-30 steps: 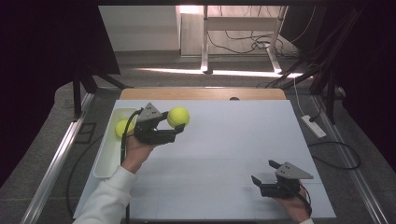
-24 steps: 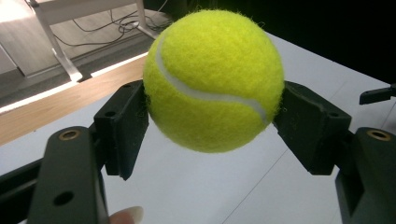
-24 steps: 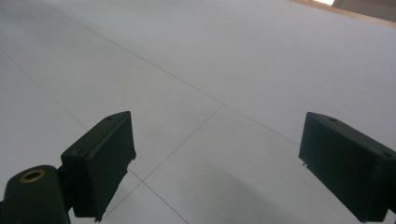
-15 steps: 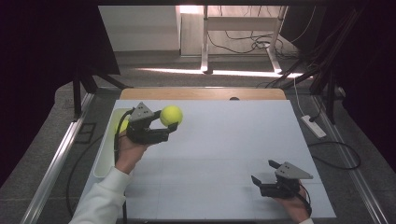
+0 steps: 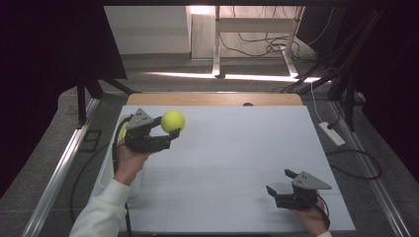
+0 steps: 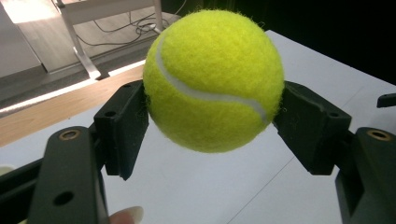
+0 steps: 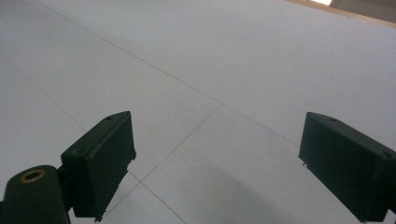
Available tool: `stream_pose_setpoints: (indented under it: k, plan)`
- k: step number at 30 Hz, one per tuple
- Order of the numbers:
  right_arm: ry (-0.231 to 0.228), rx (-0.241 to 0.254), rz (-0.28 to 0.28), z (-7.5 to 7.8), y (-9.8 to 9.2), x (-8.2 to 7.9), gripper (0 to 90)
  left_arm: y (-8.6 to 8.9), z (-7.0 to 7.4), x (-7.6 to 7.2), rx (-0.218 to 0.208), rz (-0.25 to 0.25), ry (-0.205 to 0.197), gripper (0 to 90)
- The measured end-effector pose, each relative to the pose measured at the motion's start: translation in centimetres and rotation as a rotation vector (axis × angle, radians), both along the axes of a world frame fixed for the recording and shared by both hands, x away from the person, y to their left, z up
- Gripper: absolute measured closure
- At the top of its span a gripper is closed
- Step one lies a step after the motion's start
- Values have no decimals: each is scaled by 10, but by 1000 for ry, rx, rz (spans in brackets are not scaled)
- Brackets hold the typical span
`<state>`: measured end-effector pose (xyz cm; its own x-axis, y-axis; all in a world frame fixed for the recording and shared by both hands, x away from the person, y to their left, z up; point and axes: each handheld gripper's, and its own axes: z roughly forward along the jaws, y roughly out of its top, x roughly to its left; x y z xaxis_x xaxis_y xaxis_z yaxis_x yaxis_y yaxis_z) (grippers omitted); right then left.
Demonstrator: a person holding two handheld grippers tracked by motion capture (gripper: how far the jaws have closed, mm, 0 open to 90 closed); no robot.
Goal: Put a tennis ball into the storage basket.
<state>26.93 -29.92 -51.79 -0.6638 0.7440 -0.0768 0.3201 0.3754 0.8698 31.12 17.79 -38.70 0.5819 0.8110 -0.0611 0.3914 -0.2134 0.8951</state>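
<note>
A yellow-green tennis ball [image 5: 173, 121] hangs above the white table's left part, clamped between the jaws of my left gripper [image 5: 168, 129]. In the left gripper view the tennis ball [image 6: 214, 80] sits pressed on both sides by the black pads [image 6: 123, 126], so my left gripper [image 6: 212, 121] is shut on it. A second yellow ball [image 5: 122, 132] peeks out behind that gripper, inside the tray. My right gripper [image 5: 278, 183] rests low near the table's front right, open, and in its own view my right gripper [image 7: 215, 163] has bare table between its jaws.
A pale tray [image 5: 106, 168] runs along the table's left edge under my left hand. The white table top [image 5: 237, 148] has a wooden strip [image 5: 212, 99] at its far edge. A power strip [image 5: 332, 133] lies on the floor to the right.
My left gripper has carried the tennis ball to the left, towards the tray. The right gripper has stayed in place.
</note>
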Motion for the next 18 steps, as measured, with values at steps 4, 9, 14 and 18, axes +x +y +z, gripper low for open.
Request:
stream_pose_setpoints:
  k: [4,9,14,18]
  plan:
    - [-4,-1,-3,0,0,0,99,7,-1,-1,-2,14,0,283]
    - [-3,-2,-4,0,1,0,99,16,-1,-3,-9,41,1,283]
    - [-3,-2,-3,0,1,0,99,25,-1,-5,-6,63,3,283]
    - [-4,-2,-3,0,1,0,99,33,-3,-6,-10,79,6,283]
